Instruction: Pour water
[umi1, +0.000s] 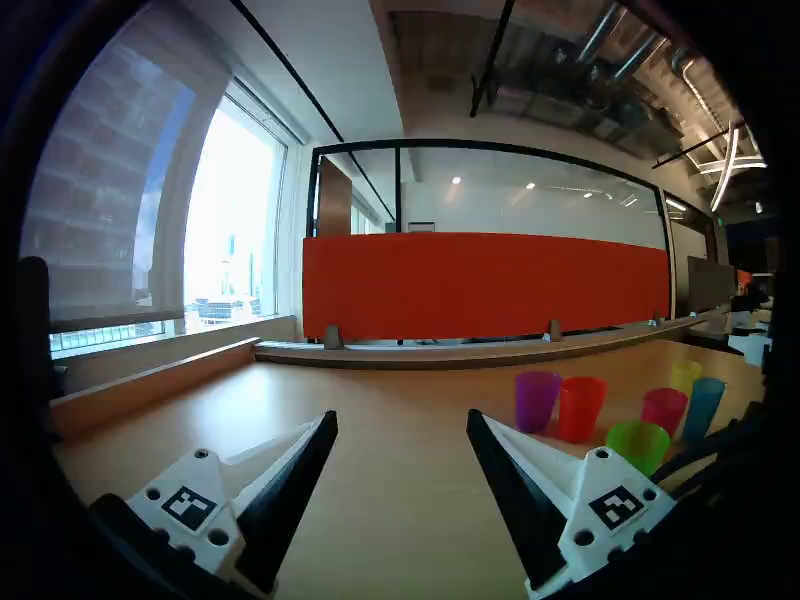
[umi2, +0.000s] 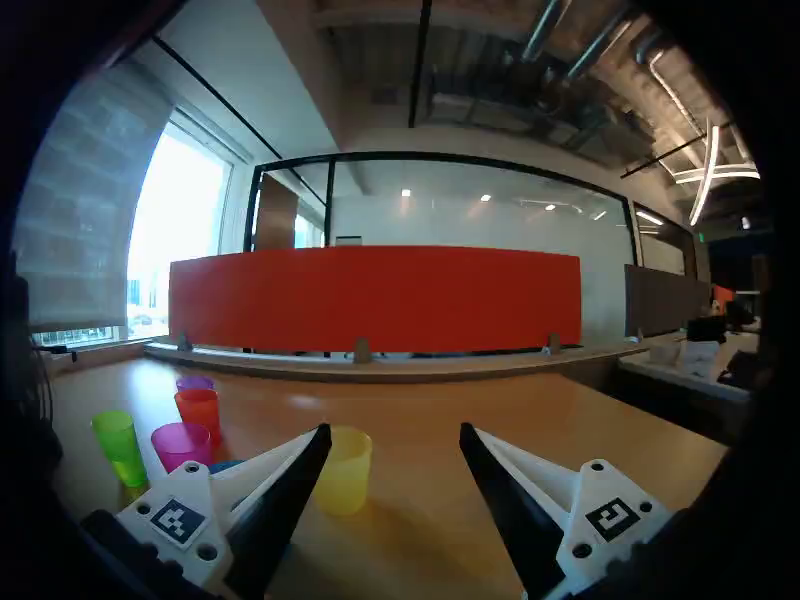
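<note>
Left gripper (umi1: 400, 414) and right gripper (umi2: 394, 428): fingers wide, empty. Yellow cup (umi2: 350, 470) stands on tabletop (umi2: 520, 400), eleven o'clock of right fingers. Judged light, rigid, slippery plastic; grasp mid-wall.

Cups (umi1: 580, 408) on table (umi1: 400, 460), before partition (umi1: 480, 285)

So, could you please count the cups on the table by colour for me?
Purple cup: 1
Red cup: 1
Pink cup: 1
Green cup: 1
Blue cup: 1
Yellow cup: 1
Total: 6
</note>
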